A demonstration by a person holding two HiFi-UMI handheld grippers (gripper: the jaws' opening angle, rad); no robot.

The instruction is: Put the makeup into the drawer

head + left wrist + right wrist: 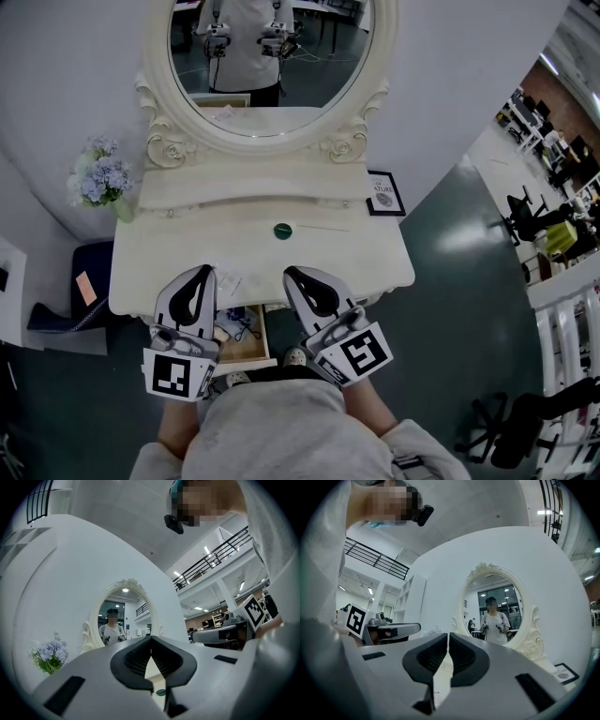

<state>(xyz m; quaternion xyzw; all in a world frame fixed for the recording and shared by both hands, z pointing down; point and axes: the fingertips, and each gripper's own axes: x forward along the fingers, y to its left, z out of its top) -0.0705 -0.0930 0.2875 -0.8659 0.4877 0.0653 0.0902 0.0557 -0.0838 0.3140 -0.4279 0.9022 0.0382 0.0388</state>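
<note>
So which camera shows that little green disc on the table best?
The head view: the green disc lies whole on the tabletop. The left gripper view catches a sliver; the right gripper view shows none.

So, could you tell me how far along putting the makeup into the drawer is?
Done: the drawer is open under the tabletop, with a few items inside. In hand: nothing; the left gripper and right gripper are both shut and empty. Left: a small green round container sits on the tabletop, probably next to go in.
</note>
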